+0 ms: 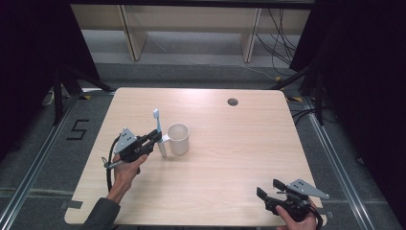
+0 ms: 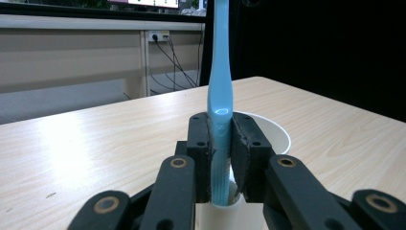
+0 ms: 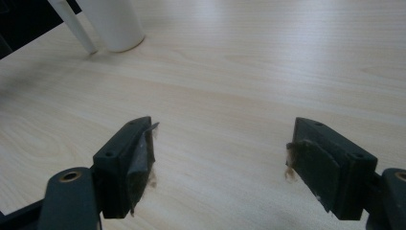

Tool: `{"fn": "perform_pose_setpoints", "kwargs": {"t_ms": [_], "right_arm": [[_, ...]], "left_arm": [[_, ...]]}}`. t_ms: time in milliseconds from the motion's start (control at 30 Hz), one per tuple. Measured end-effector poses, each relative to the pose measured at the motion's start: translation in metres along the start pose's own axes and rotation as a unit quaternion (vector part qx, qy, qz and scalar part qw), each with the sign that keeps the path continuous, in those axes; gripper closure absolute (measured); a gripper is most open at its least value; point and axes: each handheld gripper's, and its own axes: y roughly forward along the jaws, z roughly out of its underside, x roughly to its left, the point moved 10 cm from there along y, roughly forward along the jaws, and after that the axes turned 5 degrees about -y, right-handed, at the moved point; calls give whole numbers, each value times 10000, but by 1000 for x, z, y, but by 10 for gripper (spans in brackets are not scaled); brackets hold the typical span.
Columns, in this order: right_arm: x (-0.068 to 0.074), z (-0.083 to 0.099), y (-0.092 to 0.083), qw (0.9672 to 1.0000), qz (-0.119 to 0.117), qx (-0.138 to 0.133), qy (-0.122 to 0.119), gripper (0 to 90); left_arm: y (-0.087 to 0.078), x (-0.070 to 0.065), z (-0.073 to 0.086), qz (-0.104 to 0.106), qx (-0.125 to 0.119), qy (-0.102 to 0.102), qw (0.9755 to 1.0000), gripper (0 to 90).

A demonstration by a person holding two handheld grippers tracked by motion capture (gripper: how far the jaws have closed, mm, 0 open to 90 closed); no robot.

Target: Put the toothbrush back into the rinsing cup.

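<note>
The left gripper (image 1: 155,137) is clamped on a blue toothbrush (image 1: 158,132), holding it upright just beside a white cup (image 1: 178,138) that stands left of the table's (image 1: 239,143) middle. In the left gripper view the toothbrush (image 2: 220,86) rises between the closed jaws, cup (image 2: 268,129) behind. The right gripper (image 1: 270,188) rests spread apart and empty near the table's near right corner.

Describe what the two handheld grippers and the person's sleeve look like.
Both the left gripper and right gripper are black, each topped by a grey three-cornered plate. Their jaws are black blocks with brass-coloured pivot rivets. A black cable loops from the left one. A dark grey sleeve covers the left forearm.
</note>
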Motion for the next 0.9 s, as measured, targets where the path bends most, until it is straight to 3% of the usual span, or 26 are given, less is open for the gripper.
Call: {"fn": "perform_pose_setpoints", "kwargs": {"t_ms": [133,300,467,600,800,900], "right_arm": [[0,0,0,10000,-4,-20,22,241],[0,0,0,10000,-16,-22,39,241],[1,0,0,10000,-26,-7,61,241],[1,0,1,10000,-25,-7,66,241],[1,0,1,10000,-8,-13,66,241],[0,0,1,10000,11,-24,41,241]], "left_arm": [[-1,1,1,-49,52,19,10000,746],[-3,1,1,-117,115,100,9998,618],[-6,2,0,-189,162,17,9997,447],[-10,1,0,-174,227,36,9996,411],[-14,-1,-1,-140,385,-178,9990,319],[-17,-2,-2,-162,427,-189,9988,300]]}}
